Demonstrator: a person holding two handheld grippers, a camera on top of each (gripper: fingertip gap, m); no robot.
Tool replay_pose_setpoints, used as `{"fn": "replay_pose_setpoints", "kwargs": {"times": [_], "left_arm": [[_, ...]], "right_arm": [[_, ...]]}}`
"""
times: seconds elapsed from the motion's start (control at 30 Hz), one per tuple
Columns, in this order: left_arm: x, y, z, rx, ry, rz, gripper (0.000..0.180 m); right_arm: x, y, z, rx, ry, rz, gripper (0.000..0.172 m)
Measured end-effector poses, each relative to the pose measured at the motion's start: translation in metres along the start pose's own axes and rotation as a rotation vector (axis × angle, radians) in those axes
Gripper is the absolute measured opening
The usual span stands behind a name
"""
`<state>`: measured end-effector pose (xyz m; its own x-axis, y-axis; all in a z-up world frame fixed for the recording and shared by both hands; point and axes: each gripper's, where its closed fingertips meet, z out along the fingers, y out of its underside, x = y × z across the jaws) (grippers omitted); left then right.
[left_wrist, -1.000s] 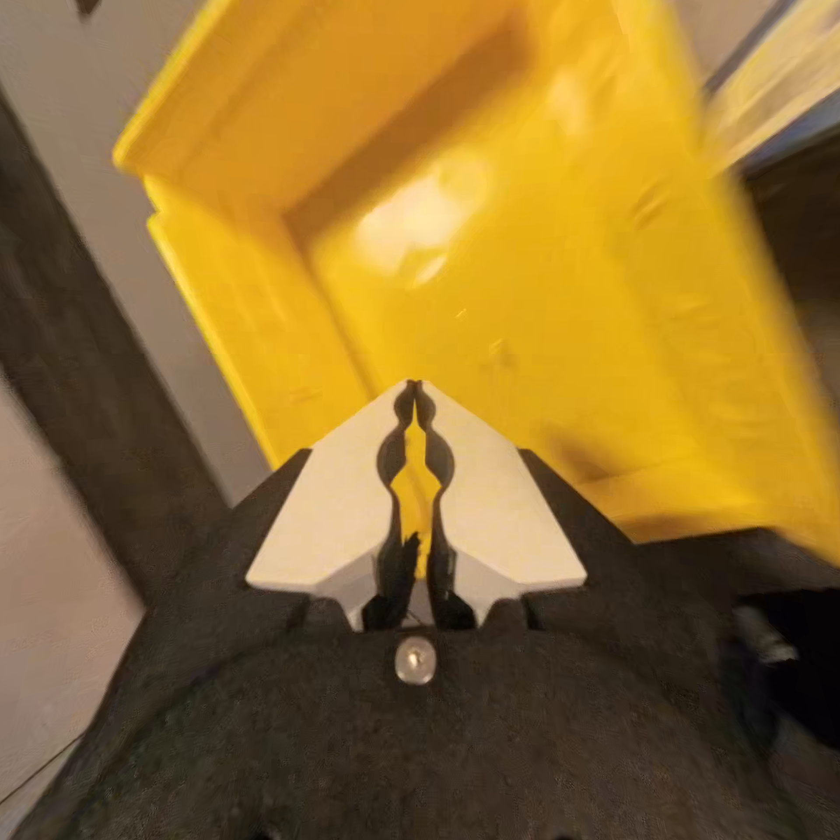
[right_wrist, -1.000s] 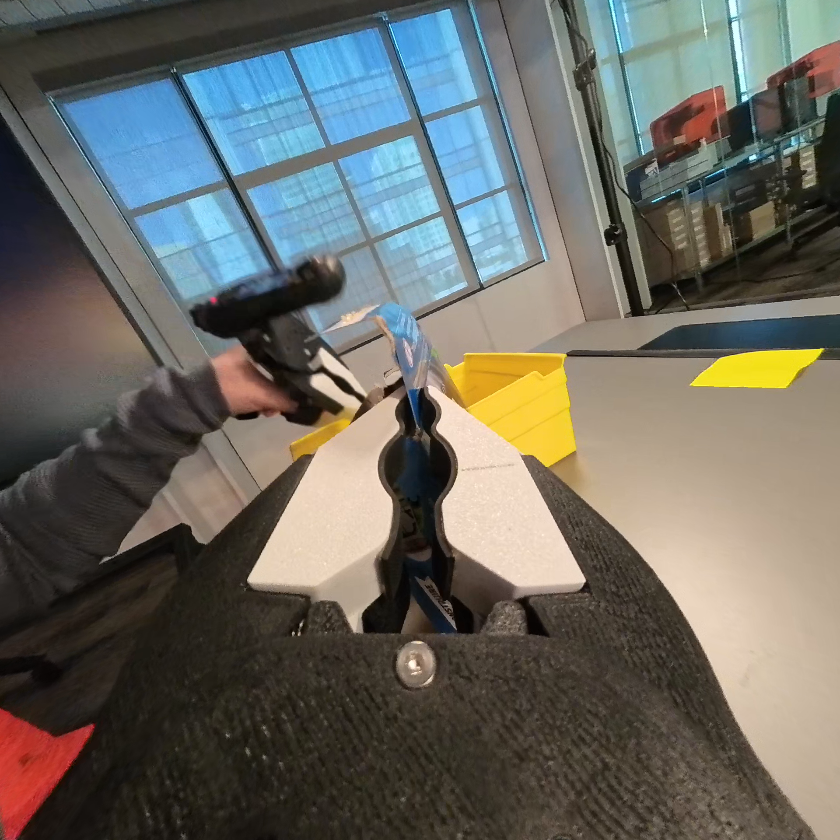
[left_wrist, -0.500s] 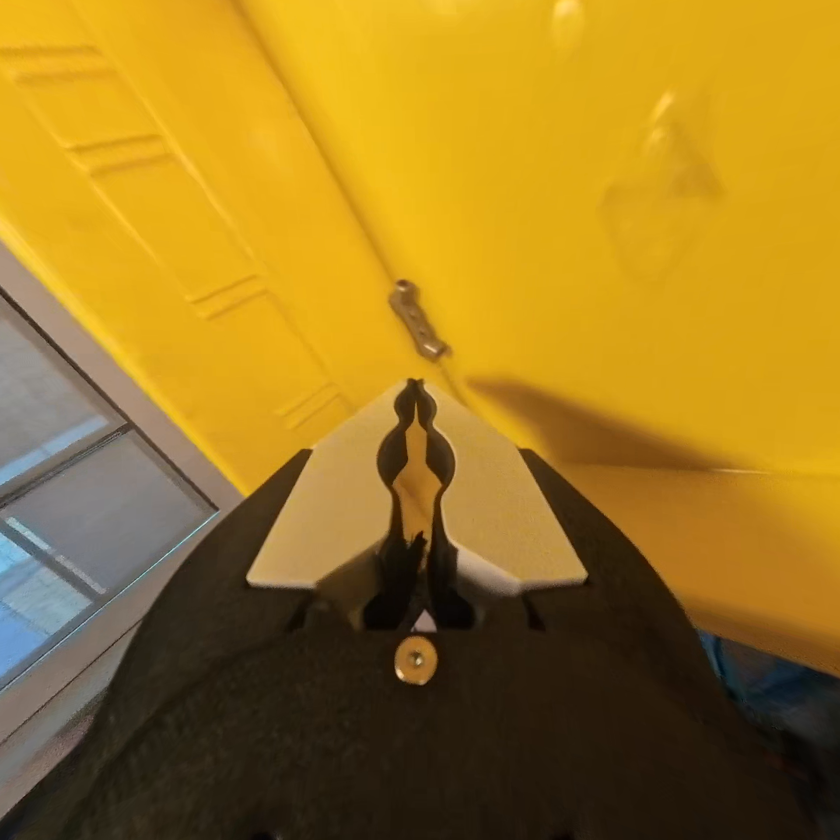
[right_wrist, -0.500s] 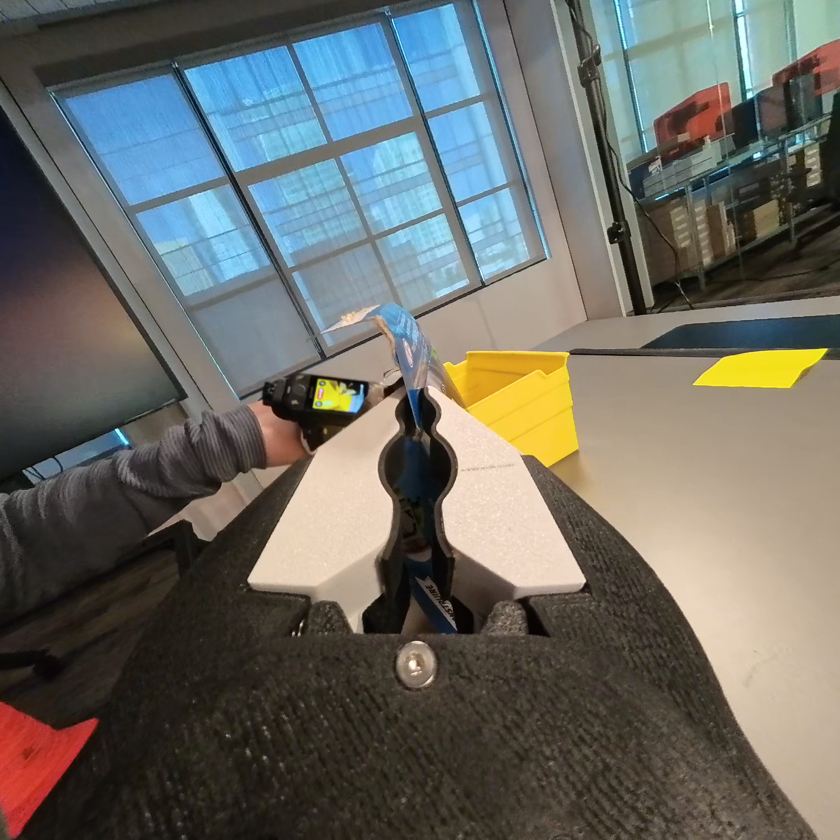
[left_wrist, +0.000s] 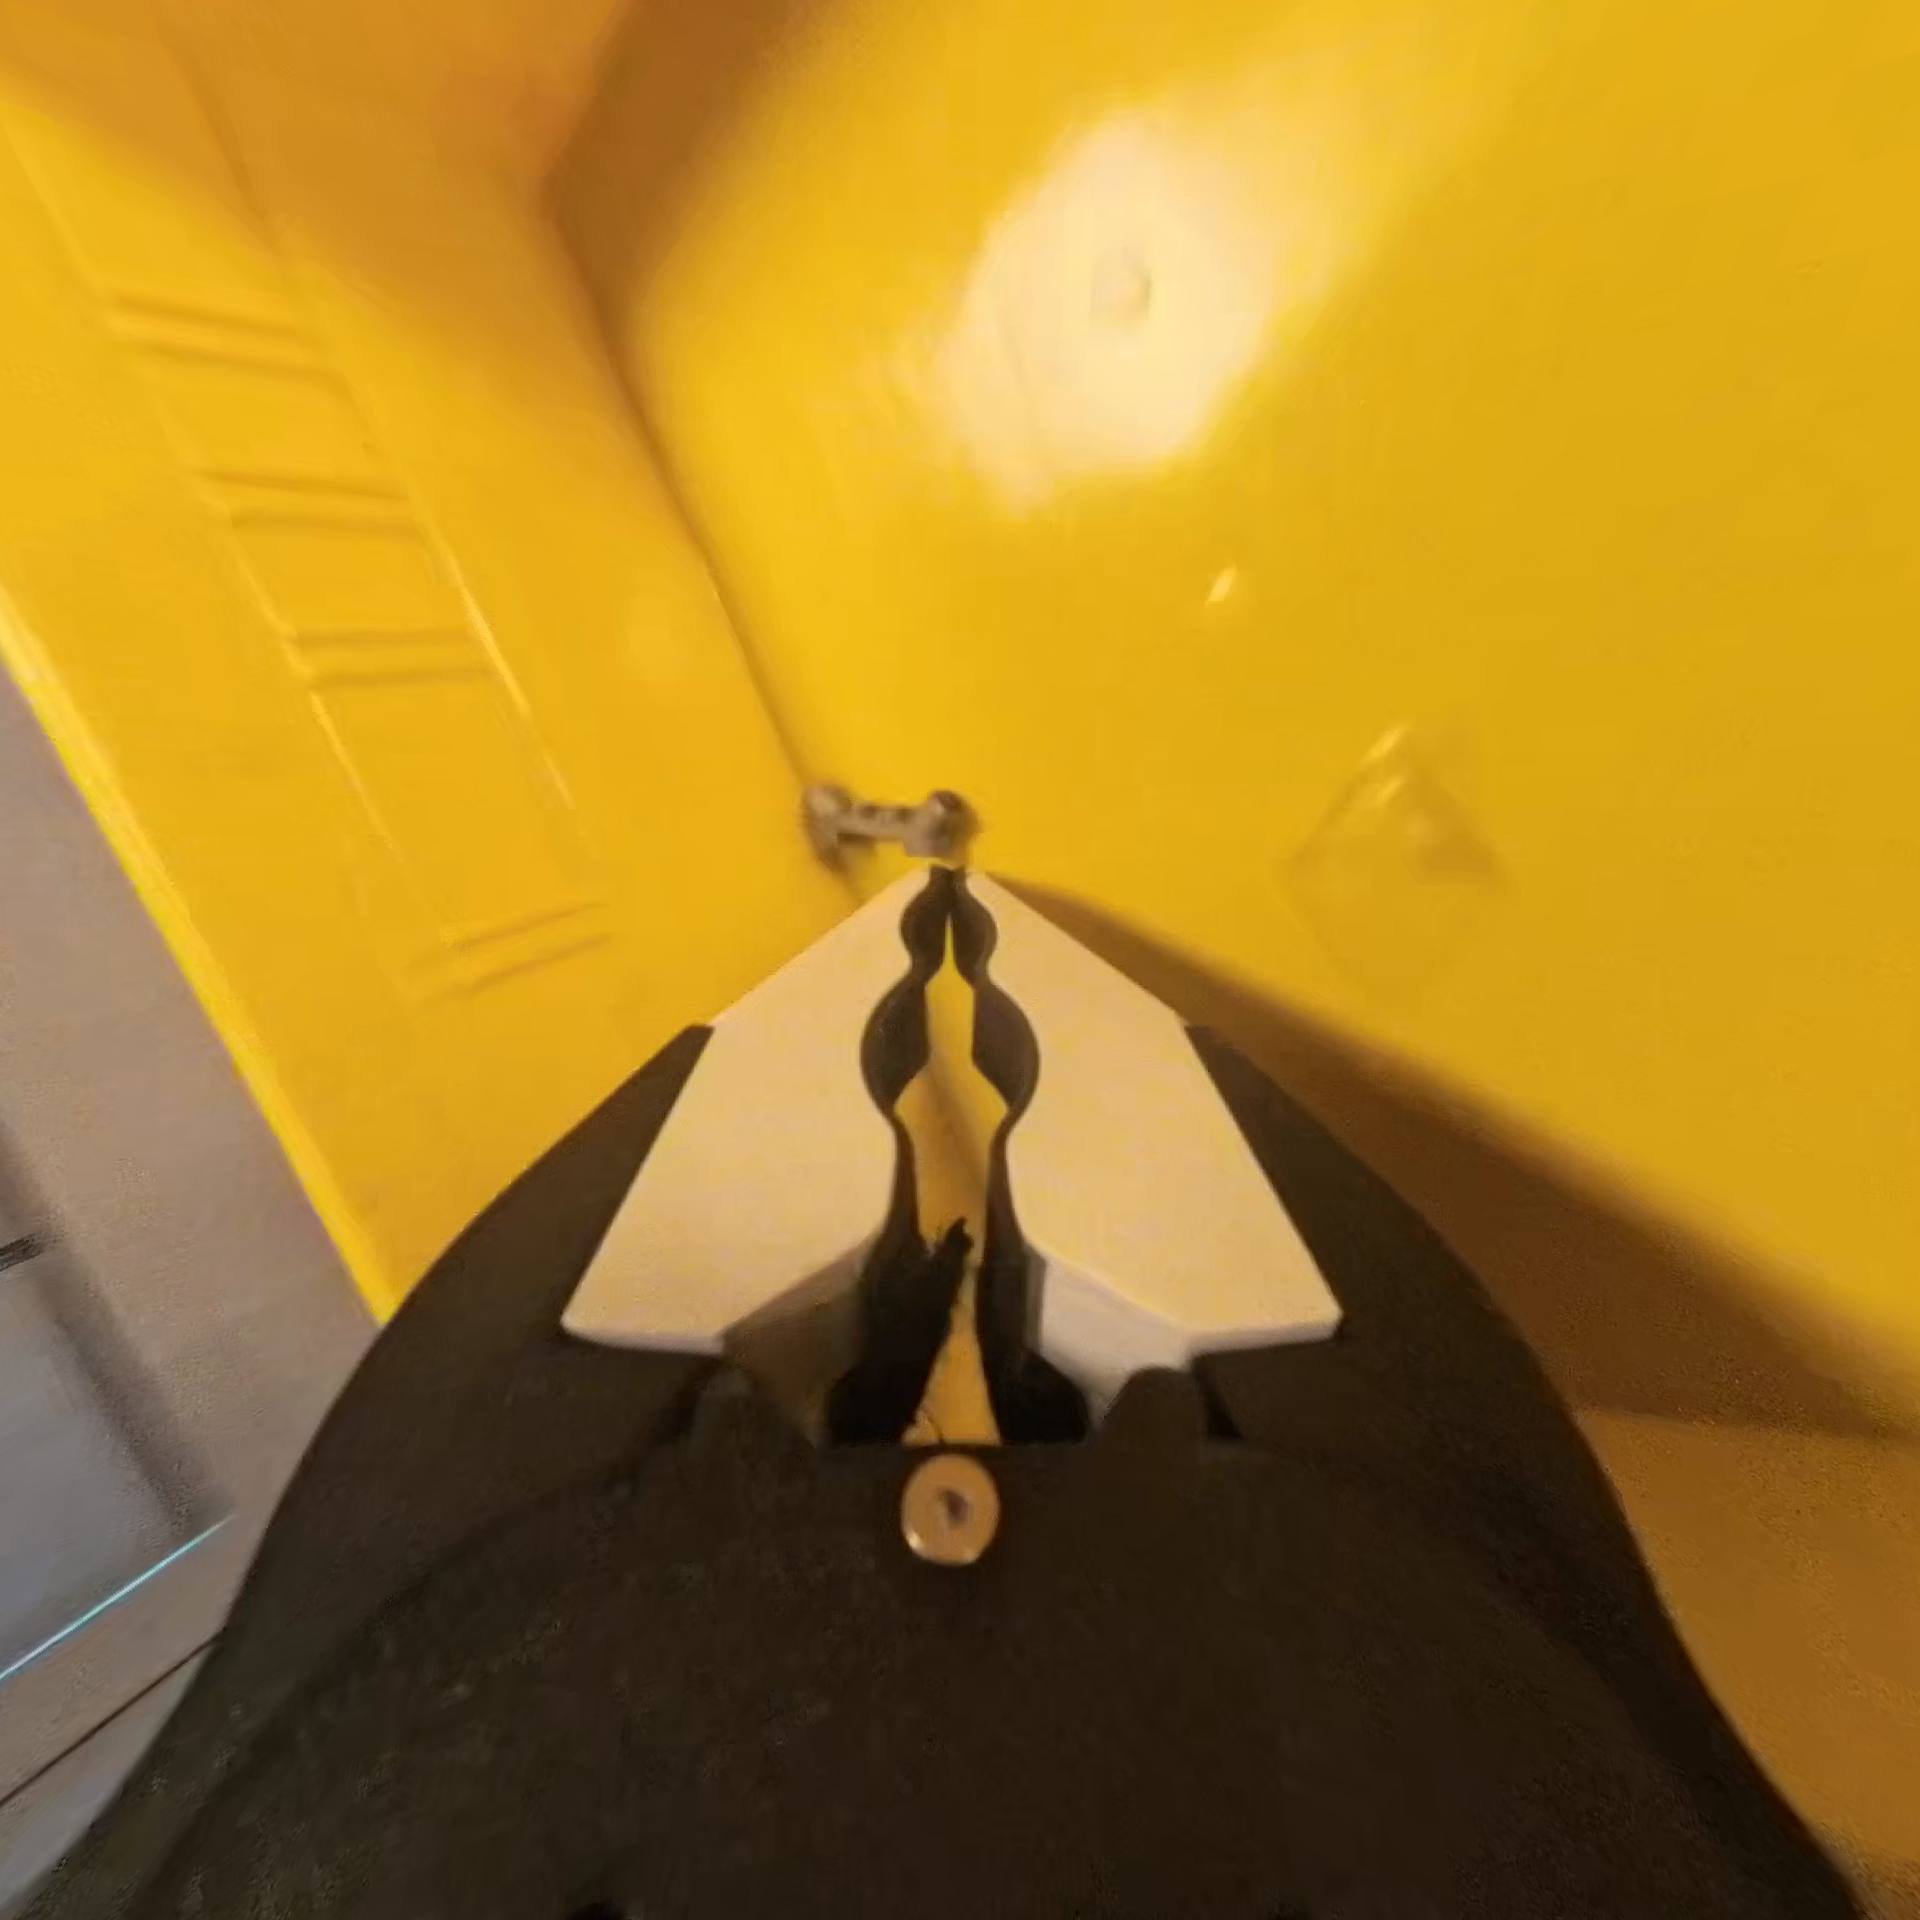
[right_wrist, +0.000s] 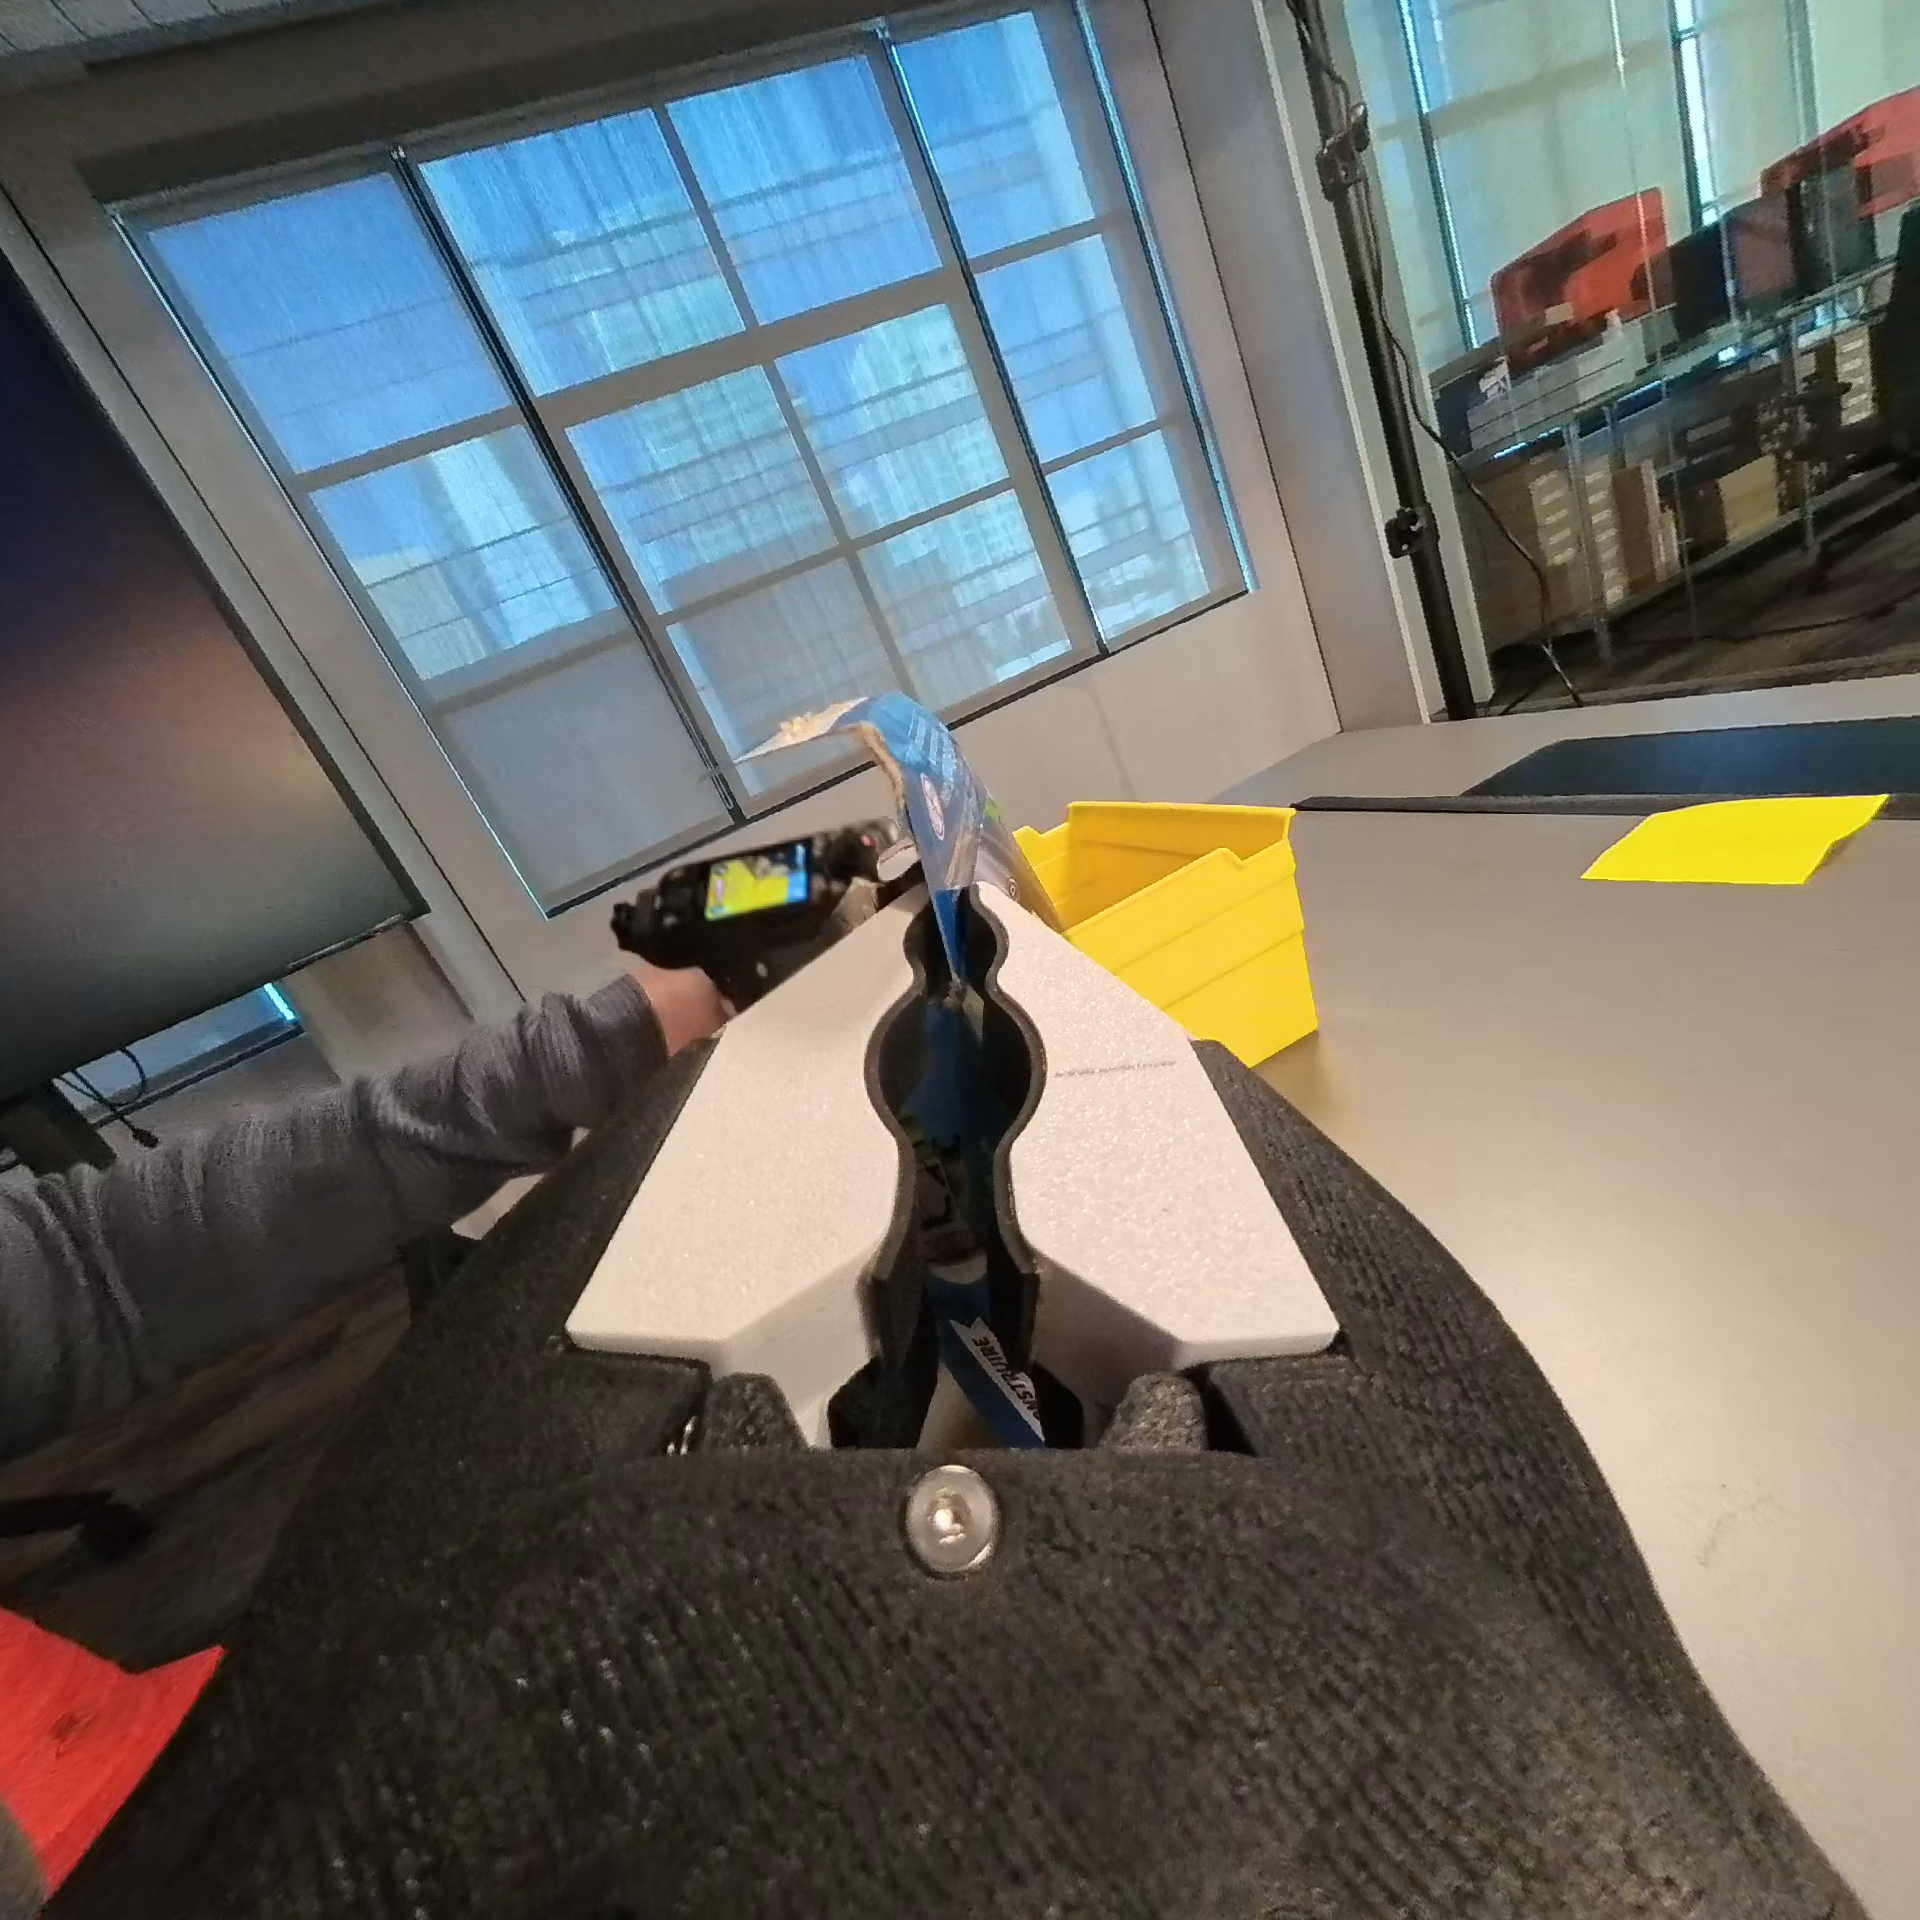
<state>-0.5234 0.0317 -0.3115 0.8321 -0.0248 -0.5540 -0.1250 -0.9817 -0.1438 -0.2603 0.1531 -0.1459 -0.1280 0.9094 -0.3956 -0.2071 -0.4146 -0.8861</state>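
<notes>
Yellow plastic filled your left wrist view: the left gripper (left_wrist: 948, 878) sat deep inside a yellow bin (left_wrist: 1351, 623), fingertips closed together with nothing between them, just below a small metal piece (left_wrist: 883, 826) lying in the bin's corner at mid-frame. Judging by that, you needed to part the fingertips before closing on the piece, since the bin wall crowded its left side. Your right gripper (right_wrist: 961, 914) was clamped on a blue torn package (right_wrist: 940, 790), held above the grey surface (right_wrist: 1558, 1143). At upper right lay a flat yellow sheet (right_wrist: 1735, 854).
</notes>
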Motion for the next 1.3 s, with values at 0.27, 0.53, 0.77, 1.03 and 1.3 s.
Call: {"fn": "replay_pose_setpoints", "kwargs": {"times": [0.27, 0.53, 0.77, 1.03, 1.3], "left_arm": [[-0.010, 0.000, 0.001, -0.034, 0.062, -0.113, 0.022], [-0.011, -0.005, -0.004, -0.060, 0.119, 0.310, 0.041], [-0.014, -0.010, 0.006, -0.193, 0.277, 0.401, 0.033], [-0.017, -0.002, 0.011, -0.278, 0.277, 0.466, 0.006], [-0.015, -0.077, -0.102, 0.337, 0.123, 0.254, 0.005]], "right_arm": [[0.001, 0.000, 0.000, 0.002, 0.000, 0.007, 0.000], [0.000, 0.000, 0.000, 0.000, -0.005, 0.002, 0.000], [0.002, -0.001, -0.001, 0.004, 0.004, 0.006, 0.000], [0.006, -0.004, -0.003, 0.014, 0.030, 0.000, 0.000], [0.010, -0.005, -0.003, 0.033, 0.052, 0.000, 0.000]]}}
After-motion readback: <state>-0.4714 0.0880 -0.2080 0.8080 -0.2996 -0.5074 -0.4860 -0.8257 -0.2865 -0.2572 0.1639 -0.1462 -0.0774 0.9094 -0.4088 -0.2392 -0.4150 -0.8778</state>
